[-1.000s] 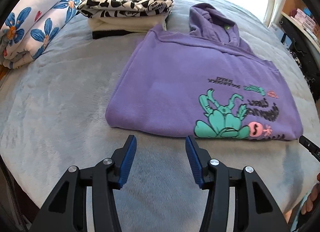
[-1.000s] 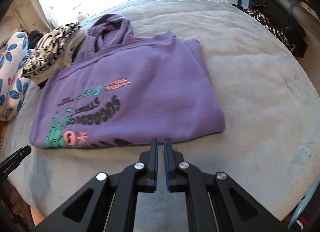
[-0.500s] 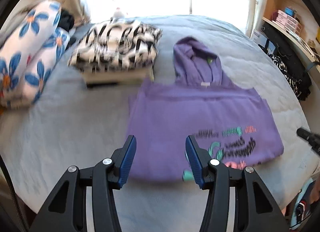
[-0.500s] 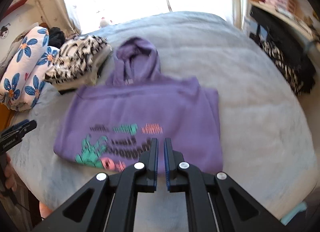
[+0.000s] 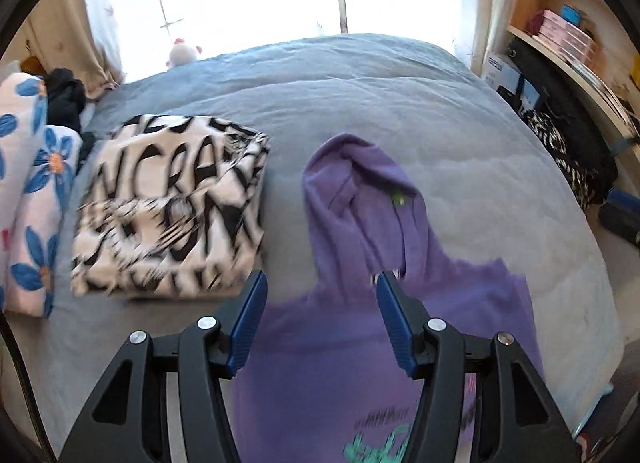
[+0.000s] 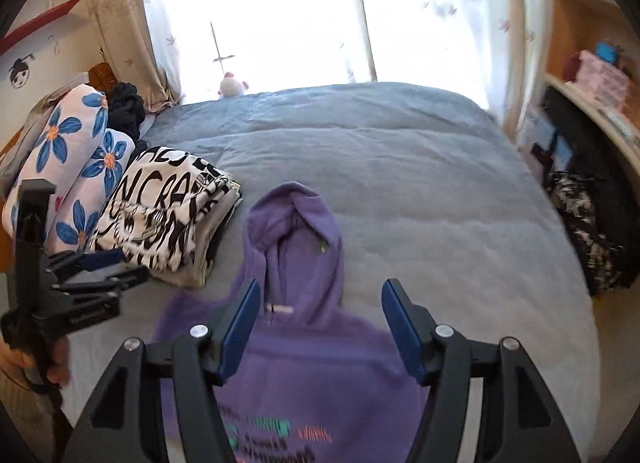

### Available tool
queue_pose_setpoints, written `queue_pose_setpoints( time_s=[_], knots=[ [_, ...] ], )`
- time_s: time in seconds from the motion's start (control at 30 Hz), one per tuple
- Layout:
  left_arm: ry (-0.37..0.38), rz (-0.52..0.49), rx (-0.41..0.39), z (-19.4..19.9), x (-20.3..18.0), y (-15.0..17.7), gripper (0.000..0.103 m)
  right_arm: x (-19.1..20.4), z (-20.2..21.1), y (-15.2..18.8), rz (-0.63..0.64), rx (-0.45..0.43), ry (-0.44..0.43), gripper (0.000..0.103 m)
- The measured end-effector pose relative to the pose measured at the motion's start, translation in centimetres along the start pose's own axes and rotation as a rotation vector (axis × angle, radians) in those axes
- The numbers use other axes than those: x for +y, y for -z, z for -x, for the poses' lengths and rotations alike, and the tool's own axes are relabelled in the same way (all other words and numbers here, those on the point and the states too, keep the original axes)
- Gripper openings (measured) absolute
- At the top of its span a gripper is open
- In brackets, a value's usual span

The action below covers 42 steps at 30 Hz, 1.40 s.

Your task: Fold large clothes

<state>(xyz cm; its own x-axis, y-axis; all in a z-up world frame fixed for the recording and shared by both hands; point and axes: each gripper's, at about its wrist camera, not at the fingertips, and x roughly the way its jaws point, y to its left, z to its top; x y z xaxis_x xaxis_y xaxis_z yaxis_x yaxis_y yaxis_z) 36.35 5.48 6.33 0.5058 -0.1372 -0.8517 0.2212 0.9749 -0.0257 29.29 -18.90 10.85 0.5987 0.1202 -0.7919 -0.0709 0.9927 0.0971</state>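
Note:
A purple hoodie (image 5: 348, 347) lies flat on the grey bed (image 5: 460, 135), sleeves folded in, hood (image 5: 360, 191) pointing to the window. It also shows in the right wrist view (image 6: 316, 367) with its hood (image 6: 296, 231). My left gripper (image 5: 320, 299) is open and empty, held above the hoodie's neck. My right gripper (image 6: 320, 307) is open and empty, above the base of the hood. The left gripper shows at the left of the right wrist view (image 6: 108, 263).
A folded black-and-white printed garment (image 5: 172, 207) tops a stack left of the hood, also in the right view (image 6: 164, 219). Blue-flowered bedding (image 5: 28, 199) lies further left. Dark clothes (image 5: 572, 159) and shelves (image 5: 560, 35) stand at the right. A small plush toy (image 6: 232, 85) sits by the window.
Both grippers rose and moved forward from the hoodie's hem to above its neck and hood. The right gripper opened; it was shut before. The left stayed open.

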Motion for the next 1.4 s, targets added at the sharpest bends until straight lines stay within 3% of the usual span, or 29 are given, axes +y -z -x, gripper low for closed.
queue_pose_setpoints(
  time_s=[0.17,0.27,0.37,0.5,0.67,0.8,0.83,0.87,0.93,0.97,1.17,1.4],
  knots=[
    [0.012,0.011,0.086,-10.0,-0.1,-5.0,0.055,-1.0,-10.2,-4.2,-0.023,0.095,-0.018,0.063],
    [0.036,0.047,0.154,-15.6,0.0,-6.3,0.055,-1.8,-16.4,-5.1,-0.062,0.170,-0.026,0.063],
    [0.047,0.083,0.168,-20.0,0.3,-7.6,0.055,-2.3,-21.6,-5.7,-0.094,0.225,-0.054,0.063],
    [0.023,0.110,0.186,-24.6,1.0,-9.0,0.055,-3.0,-26.8,-6.5,-0.141,0.263,-0.099,0.063],
    [0.002,0.119,0.226,-28.8,1.9,-9.3,0.055,-3.1,-32.0,-7.2,-0.137,0.281,-0.088,0.063],
    [0.024,0.137,0.251,-30.9,3.0,-8.8,0.056,-3.2,-35.0,-6.8,-0.135,0.308,-0.098,0.063],
    [0.032,0.130,0.250,-31.1,3.1,-8.6,0.055,-3.3,-35.5,-6.6,-0.136,0.313,-0.105,0.054],
    [0.038,0.119,0.246,-31.1,3.0,-8.4,0.055,-3.4,-36.0,-6.3,-0.135,0.323,-0.127,0.034],
    [0.075,0.098,0.234,-30.9,2.8,-8.2,0.022,-3.3,-36.4,-5.8,-0.130,0.331,-0.123,0.015],
    [0.104,0.090,0.238,-30.8,2.7,-8.0,0.007,-3.2,-36.2,-5.6,-0.113,0.318,-0.106,0.013],
    [0.027,0.021,0.184,-27.5,1.8,-7.1,0.004,-2.9,-31.6,-5.1,-0.037,0.243,-0.075,0.012],
    [0.101,0.047,0.075,-18.0,2.2,-4.0,0.004,-2.2,-20.0,-3.1,0.031,0.090,-0.129,0.012]
  ],
)
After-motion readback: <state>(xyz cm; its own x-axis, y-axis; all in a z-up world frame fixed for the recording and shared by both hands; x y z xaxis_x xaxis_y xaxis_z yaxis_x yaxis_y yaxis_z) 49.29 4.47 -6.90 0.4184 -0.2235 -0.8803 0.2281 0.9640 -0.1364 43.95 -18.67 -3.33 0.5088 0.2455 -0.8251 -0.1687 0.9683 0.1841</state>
